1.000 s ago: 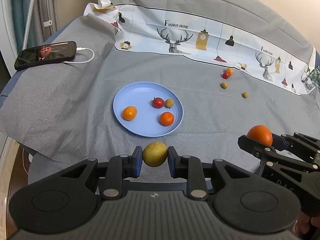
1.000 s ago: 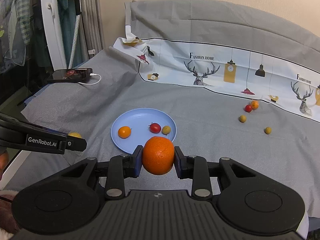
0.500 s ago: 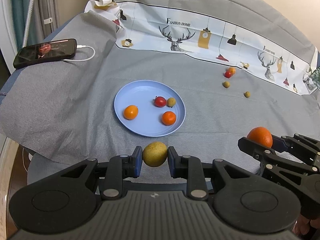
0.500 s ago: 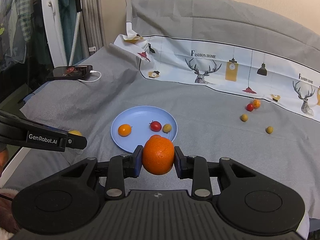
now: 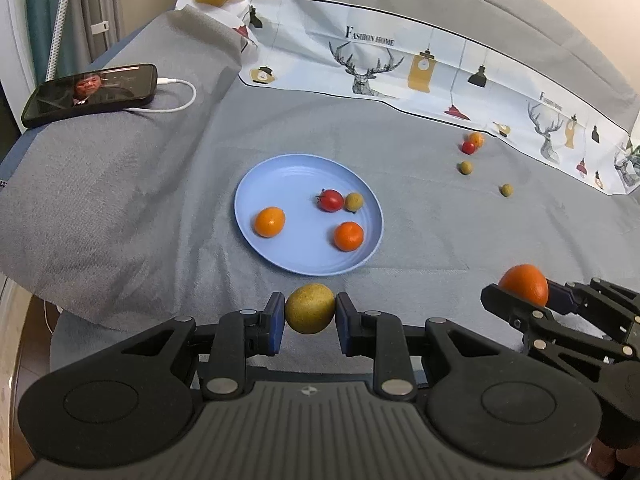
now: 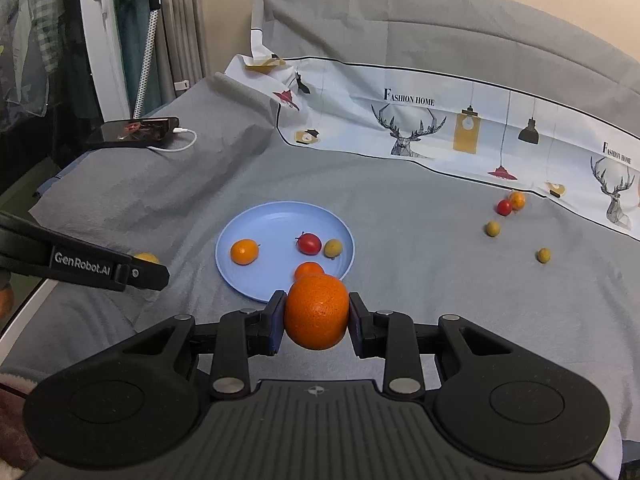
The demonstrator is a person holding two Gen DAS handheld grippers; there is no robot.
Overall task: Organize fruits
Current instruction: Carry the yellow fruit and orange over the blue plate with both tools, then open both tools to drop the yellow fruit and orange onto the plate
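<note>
- While both grippers hang above the near edge of a grey cloth, the left gripper stays clamped on a yellow-green fruit, pads pressed to its sides.
- The right gripper stays clamped on an orange, seen in the left view at lower right.
- Compared with a second ago, the blue plate sits a little closer and more central before the left gripper; the grips are unchanged.
- On the plate lie two small orange fruits, a red tomato and a small green fruit touching the tomato.
- Well apart to the right, loose on the cloth, are a red and an orange fruit touching and two small green ones.
- A phone on a white cable lies far left.
</note>
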